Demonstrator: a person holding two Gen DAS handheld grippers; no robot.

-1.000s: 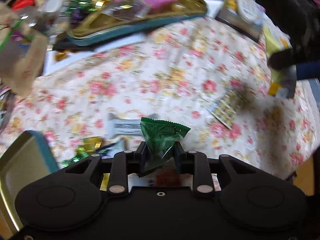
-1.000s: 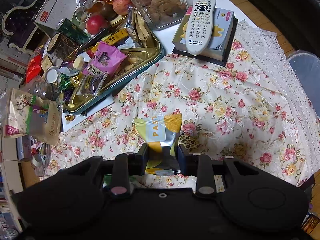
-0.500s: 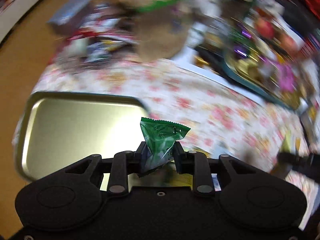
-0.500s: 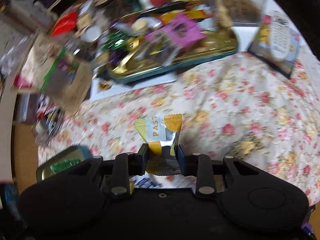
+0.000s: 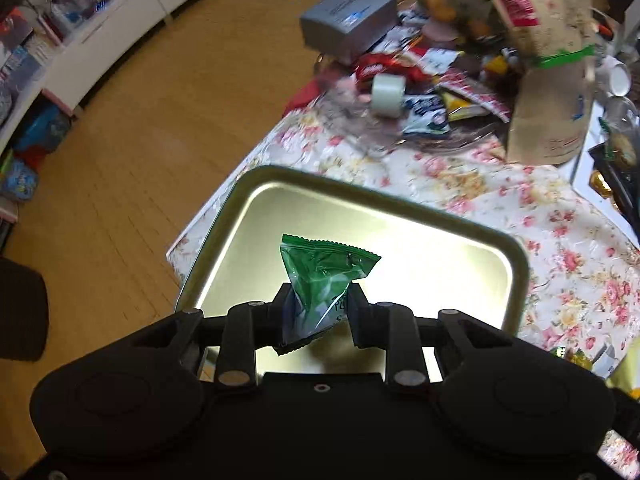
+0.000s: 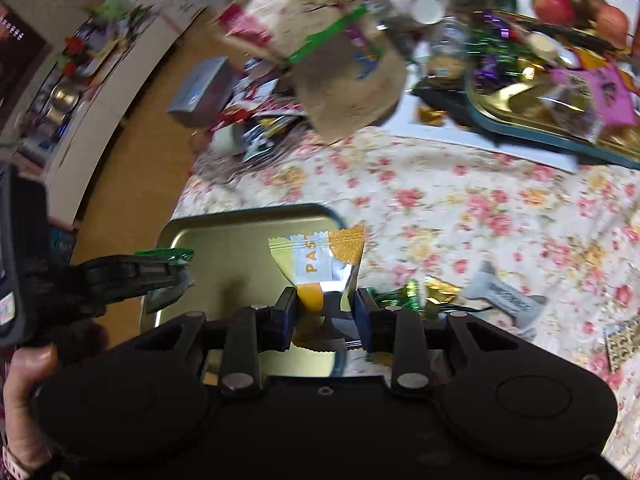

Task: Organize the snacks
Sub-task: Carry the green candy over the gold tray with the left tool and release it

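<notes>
Floral-clothed table (image 5: 560,248): one gold tray (image 5: 516,272). Left gripper (image 5: 318,304), fingers clamped on green packet (image 5: 324,272), over it; right gripper (image 6: 326,312) fingers pinching yellow packet (image 6: 316,260).

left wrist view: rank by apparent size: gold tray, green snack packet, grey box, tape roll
1. gold tray, clearly largest.
2. grey box and green snack packet look alike; the packet sits close to the camera in the left tool, so no ranking.
3. tape roll, smallest.
</notes>
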